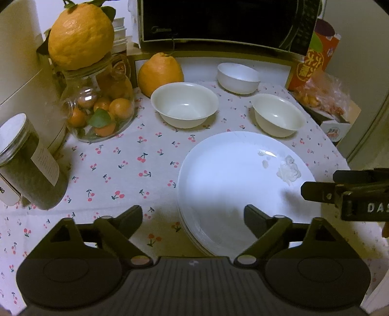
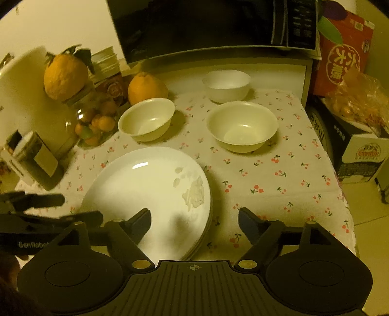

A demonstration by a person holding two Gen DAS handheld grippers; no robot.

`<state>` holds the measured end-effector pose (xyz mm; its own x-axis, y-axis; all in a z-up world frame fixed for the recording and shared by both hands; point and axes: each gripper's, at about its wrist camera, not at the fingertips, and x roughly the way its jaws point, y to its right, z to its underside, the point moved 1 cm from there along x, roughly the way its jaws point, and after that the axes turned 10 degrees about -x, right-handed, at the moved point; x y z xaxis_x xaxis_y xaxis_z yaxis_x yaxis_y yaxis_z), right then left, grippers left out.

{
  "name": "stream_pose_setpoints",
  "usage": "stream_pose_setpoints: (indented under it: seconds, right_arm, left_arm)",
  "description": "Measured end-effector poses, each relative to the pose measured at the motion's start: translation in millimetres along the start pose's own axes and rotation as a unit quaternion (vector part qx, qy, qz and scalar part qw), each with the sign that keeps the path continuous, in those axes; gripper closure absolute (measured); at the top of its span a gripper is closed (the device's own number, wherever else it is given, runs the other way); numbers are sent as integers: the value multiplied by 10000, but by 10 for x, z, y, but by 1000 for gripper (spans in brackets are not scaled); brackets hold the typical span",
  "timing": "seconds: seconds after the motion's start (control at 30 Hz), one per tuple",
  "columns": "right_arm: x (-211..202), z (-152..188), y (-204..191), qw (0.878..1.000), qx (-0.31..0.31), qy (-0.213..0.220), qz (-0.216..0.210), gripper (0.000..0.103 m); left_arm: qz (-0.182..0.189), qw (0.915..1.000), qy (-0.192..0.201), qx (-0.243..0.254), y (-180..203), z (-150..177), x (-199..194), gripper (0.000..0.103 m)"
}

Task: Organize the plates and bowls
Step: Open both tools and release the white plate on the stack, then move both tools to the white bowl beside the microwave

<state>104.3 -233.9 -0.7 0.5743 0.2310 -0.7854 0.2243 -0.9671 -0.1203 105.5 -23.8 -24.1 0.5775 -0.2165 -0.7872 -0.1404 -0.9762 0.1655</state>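
With both the left claw (image 1: 193,218) and right claw (image 2: 194,222) spread empty over the plates (image 1: 238,184), three bowls (image 1: 184,104) wait at twelve o'clock; a careless reach could nudge the stack.

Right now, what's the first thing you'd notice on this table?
Probably the stack of white plates near the front of the cherry-print tablecloth, with both open grippers at its edges. Behind it stand three empty white bowls, and a big orange fruit sits on a glass jar at the left.

Microwave (image 1: 218,21) reads "Midea"; left hand-held gripper (image 2: 31,218) "GenRobot".
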Motion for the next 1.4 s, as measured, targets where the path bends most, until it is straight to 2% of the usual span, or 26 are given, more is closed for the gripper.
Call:
stream_pose_setpoints:
  seconds: [0.1,0.27,0.33,0.63,0.97,1.17,1.3,1.4]
  right_arm:
    - [-9,-67,76,9996,235,-2,-137,12]
    - [-19,-236,194,9990,406,-15,-176,11]
    - [-30,-326,262,9987,489,38,-165,9]
    - [25,-807,600,9962,745,374,-234,6]
    - [409,-1198,1003,9907,1234,510,-277,6]
    - [728,-1253,1327,9810,1820,638,-183,6]
    - [958,-1236,1581,9676,2372,740,-444,6]
    - [1113,-1247,1701,9596,2609,848,-621,6]
  left_arm:
    - [-54,9999,-14,-160,-12,-58,15,4]
    - [24,9993,-80,-368,9,-248,0,4]
    - [4,9993,-32,-364,43,-348,-11,1]
    - [0,9995,122,-289,281,-904,55,1]
    - [1,9996,217,-171,566,-1377,457,1]
    - [13,9986,468,-238,660,-1613,805,1]
    - [105,9979,590,-244,719,-1713,1039,2]
    - [239,9971,662,-273,756,-1789,1198,6]
